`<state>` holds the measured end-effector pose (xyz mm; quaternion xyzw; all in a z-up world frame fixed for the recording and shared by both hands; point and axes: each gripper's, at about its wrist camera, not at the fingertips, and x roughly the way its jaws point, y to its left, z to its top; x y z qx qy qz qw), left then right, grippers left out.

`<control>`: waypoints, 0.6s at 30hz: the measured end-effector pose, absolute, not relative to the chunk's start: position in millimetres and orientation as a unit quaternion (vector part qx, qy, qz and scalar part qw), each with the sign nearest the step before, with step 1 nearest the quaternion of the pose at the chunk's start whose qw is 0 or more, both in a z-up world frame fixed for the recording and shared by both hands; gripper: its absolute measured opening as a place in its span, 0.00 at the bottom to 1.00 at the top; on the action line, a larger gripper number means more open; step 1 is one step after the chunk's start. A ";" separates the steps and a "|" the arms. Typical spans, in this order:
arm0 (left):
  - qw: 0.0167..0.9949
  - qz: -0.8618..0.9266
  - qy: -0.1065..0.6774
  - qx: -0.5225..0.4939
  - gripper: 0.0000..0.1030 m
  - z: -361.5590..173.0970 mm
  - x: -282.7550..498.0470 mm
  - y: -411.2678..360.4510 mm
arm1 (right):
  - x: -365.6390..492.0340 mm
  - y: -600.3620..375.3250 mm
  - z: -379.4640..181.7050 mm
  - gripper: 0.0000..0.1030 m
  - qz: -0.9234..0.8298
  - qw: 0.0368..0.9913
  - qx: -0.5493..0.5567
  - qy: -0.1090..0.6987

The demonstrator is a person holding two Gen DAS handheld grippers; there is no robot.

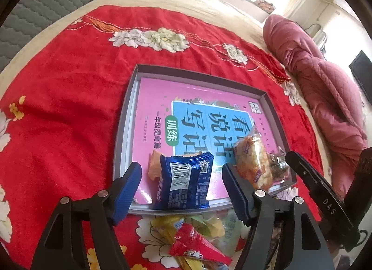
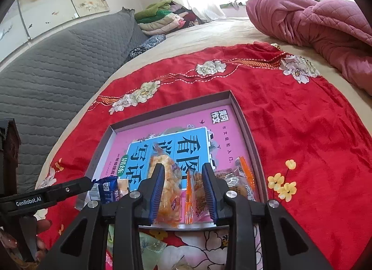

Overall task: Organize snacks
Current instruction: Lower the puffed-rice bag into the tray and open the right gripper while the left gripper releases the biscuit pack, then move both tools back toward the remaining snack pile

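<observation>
A shallow grey tray (image 1: 200, 70) (image 2: 172, 107) with a pink book (image 1: 158, 98) on its floor lies on a red flowered cloth. A blue snack packet (image 1: 183, 181) rests at the tray's near edge between the pads of my left gripper (image 1: 181, 191), which is open with a gap on both sides. My right gripper (image 2: 183, 191) hovers over the tray's near edge with its jaws narrow. An orange-white cracker packet (image 2: 167, 186) and an orange-pink packet (image 2: 195, 193) lie beneath and between its pads. I see no firm pinch on either.
Loose snack packets (image 1: 193, 235) are piled on the cloth just before the tray. Several small packets (image 2: 234, 181) sit in the tray's right corner. A pink quilt (image 2: 313, 21) lies at the far right and a grey padded backrest (image 2: 58, 72) runs along the left.
</observation>
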<state>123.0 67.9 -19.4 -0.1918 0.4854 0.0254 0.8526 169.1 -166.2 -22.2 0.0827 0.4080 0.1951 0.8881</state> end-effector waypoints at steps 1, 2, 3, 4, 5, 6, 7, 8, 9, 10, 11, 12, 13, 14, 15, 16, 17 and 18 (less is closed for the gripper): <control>0.853 0.025 0.484 -0.193 0.72 -17.6 122.2 68.4 | 167.6 -167.4 -19.5 0.36 0.196 0.889 0.084 0.405; 0.854 0.025 0.483 -0.194 0.72 -15.8 121.3 69.1 | 166.5 -168.3 -17.3 0.38 0.196 0.890 0.085 0.402; 0.854 0.025 0.482 -0.195 0.72 -14.5 120.5 69.5 | 165.6 -169.2 -15.4 0.39 0.197 0.891 0.086 0.400; 0.854 0.025 0.481 -0.196 0.72 -13.1 119.5 69.8 | 164.5 -169.9 -13.8 0.39 0.198 0.891 0.086 0.399; 0.854 0.025 0.480 -0.198 0.72 -11.7 118.2 70.6 | 162.9 -170.8 -11.4 0.40 0.198 0.892 0.086 0.397; 0.854 0.024 0.479 -0.200 0.72 -11.0 117.1 71.0 | 161.9 -171.3 -10.0 0.40 0.198 0.893 0.087 0.396; 0.854 0.022 0.479 -0.202 0.72 -10.1 116.2 71.4 | 160.6 -172.1 -8.3 0.40 0.200 0.893 0.088 0.395; 0.854 0.022 0.479 -0.203 0.72 -8.9 114.7 72.0 | 159.5 -172.1 -6.8 0.40 0.199 0.893 0.088 0.393; 0.854 0.022 0.478 -0.204 0.72 -8.4 113.9 72.2 | 158.3 -172.4 -5.7 0.41 0.199 0.894 0.087 0.392; 0.854 0.022 0.478 -0.203 0.72 -7.0 112.4 72.3 | 157.8 -172.8 -4.5 0.41 0.200 0.894 0.087 0.391; 0.855 0.021 0.477 -0.203 0.72 -6.3 111.5 72.2 | 156.7 -173.6 -3.1 0.41 0.200 0.895 0.088 0.390; 0.855 0.021 0.477 -0.203 0.72 -5.4 110.5 72.1 | 156.2 -173.9 -2.3 0.42 0.199 0.895 0.089 0.389; 0.855 0.021 0.476 -0.202 0.72 -4.2 109.4 72.0 | 155.9 -174.0 -1.5 0.43 0.200 0.895 0.089 0.388; 0.856 0.020 0.476 -0.202 0.72 -2.9 108.2 71.8 | 154.9 -174.7 -0.4 0.44 0.200 0.896 0.089 0.387; 0.856 0.019 0.475 -0.202 0.72 -1.8 107.4 71.5 | 153.6 -175.0 0.2 0.45 0.200 0.896 0.089 0.386; 0.857 0.019 0.475 -0.202 0.72 -0.7 106.4 71.5 | 152.8 -175.2 1.2 0.45 0.201 0.896 0.090 0.385; 0.857 0.019 0.474 -0.202 0.72 0.7 105.2 71.6 | 152.0 -175.7 2.1 0.45 0.202 0.896 0.089 0.385; 0.857 0.018 0.474 -0.203 0.72 1.8 104.1 71.5 | 150.7 -175.9 3.2 0.45 0.202 0.896 0.089 0.384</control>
